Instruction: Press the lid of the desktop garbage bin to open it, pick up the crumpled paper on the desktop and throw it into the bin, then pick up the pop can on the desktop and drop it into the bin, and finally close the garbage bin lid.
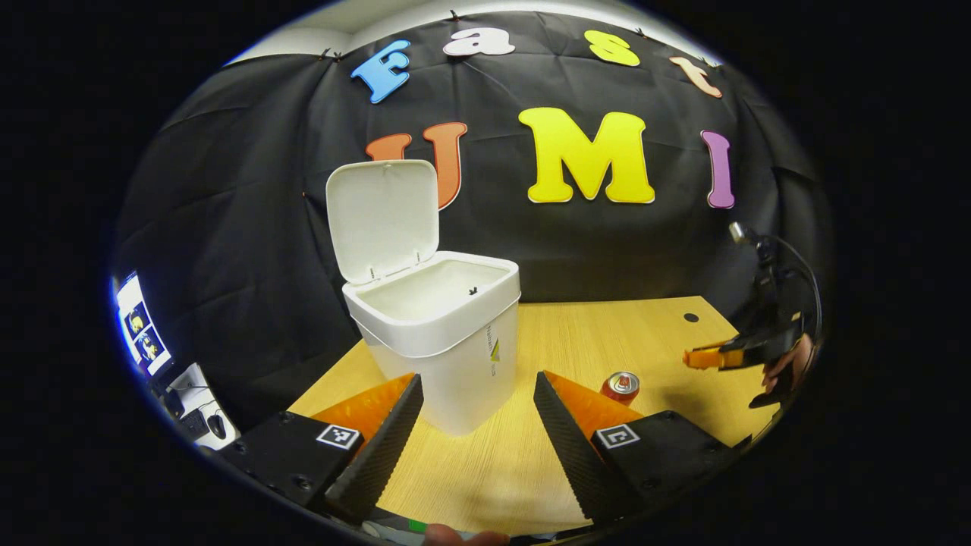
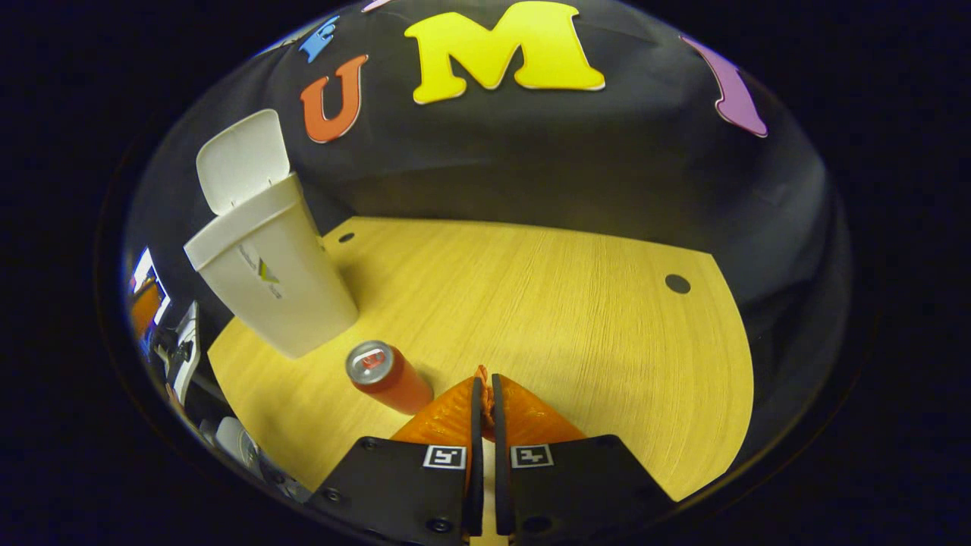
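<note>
On the tabletop (image 2: 531, 303) the bin (image 1: 447, 341) stands lid-up beside the pop can (image 2: 387, 379) — left tongs (image 1: 474, 421) level, spread apart; right tongs (image 2: 485, 406) angled down, pressed together.

1. A black cloth wall (image 1: 250, 227), creased in folds, closes the back of the booth.
2. The light wood counter (image 2: 531, 303) has two small dark round holes near its far edge.
3. A lit screen (image 1: 140, 326) glows at far left, beside a keyboard and mouse (image 1: 218, 426).
</note>
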`<state>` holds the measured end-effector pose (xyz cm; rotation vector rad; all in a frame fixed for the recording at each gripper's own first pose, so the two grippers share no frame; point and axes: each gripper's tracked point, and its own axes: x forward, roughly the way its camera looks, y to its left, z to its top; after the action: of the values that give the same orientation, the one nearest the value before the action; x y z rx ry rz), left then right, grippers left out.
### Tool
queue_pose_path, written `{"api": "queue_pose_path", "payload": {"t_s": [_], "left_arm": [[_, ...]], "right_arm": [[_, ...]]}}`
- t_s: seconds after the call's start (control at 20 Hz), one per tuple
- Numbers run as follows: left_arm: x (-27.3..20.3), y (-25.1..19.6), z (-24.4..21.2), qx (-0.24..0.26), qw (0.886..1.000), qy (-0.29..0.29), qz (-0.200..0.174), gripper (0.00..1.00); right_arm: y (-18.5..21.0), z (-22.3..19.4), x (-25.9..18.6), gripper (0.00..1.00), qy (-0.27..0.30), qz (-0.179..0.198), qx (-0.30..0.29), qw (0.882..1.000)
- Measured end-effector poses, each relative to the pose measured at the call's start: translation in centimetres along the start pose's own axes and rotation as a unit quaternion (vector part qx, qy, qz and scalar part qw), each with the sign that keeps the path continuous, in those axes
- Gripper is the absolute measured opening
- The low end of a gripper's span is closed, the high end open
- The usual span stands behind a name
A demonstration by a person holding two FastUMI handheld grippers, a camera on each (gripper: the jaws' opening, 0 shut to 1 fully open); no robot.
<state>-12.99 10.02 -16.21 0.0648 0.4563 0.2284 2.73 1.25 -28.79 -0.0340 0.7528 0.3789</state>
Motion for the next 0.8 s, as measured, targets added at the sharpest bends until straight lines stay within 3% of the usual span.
{"api": "queue_pose_path", "payload": {"t_s": [0.25, 0.55, 0.8], "left_arm": [[-0.2, 0.2, -1.0, -0.014, 1.000, -0.007, -0.017, 0.97], [-1.4, 3.4, -1.4, -0.023, 1.000, -0.011, 0.011, 0.97], [-3.0, 7.1, -1.4, -0.038, 0.998, -0.018, 0.053, 0.97]], "right_arm": [[5.6, 7.9, -3.1, 0.07, -0.072, 0.041, -0.052, 0.995], [14.8, 14.5, -3.5, 0.07, -0.137, 0.100, -0.114, 0.979], [22.7, 16.9, -1.6, 0.06, -0.154, 0.157, -0.141, 0.965]]}}
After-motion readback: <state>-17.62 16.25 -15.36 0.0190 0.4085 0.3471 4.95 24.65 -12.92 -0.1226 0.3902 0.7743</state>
